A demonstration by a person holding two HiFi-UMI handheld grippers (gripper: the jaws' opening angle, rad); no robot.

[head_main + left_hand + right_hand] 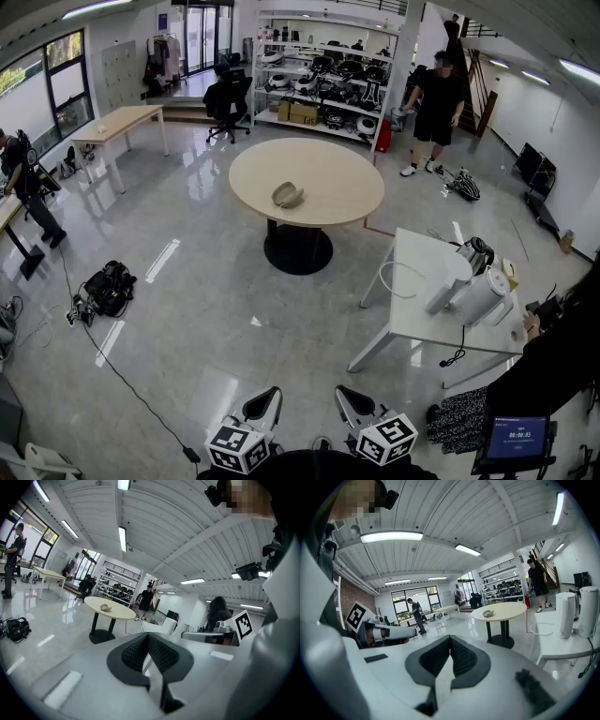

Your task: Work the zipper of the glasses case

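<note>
The glasses case (287, 195), a small grey-beige pouch, lies on the round beige table (328, 202) across the room, far from both grippers. It also shows as a small shape on that table in the left gripper view (106, 607) and in the right gripper view (488, 613). My left gripper (270, 394) and right gripper (345, 394) sit side by side at the bottom of the head view, held over the floor. The jaws of the left gripper (147, 638) are pressed together with nothing between them. Those of the right gripper (450, 640) are likewise shut and empty.
A white rectangular table (412, 291) with a kettle (476, 253) and white appliances stands to the right. A black bag (108, 289) and cables lie on the floor at left. A person (436, 103) stands near the shelves (323, 84). A tablet screen (516, 439) sits at bottom right.
</note>
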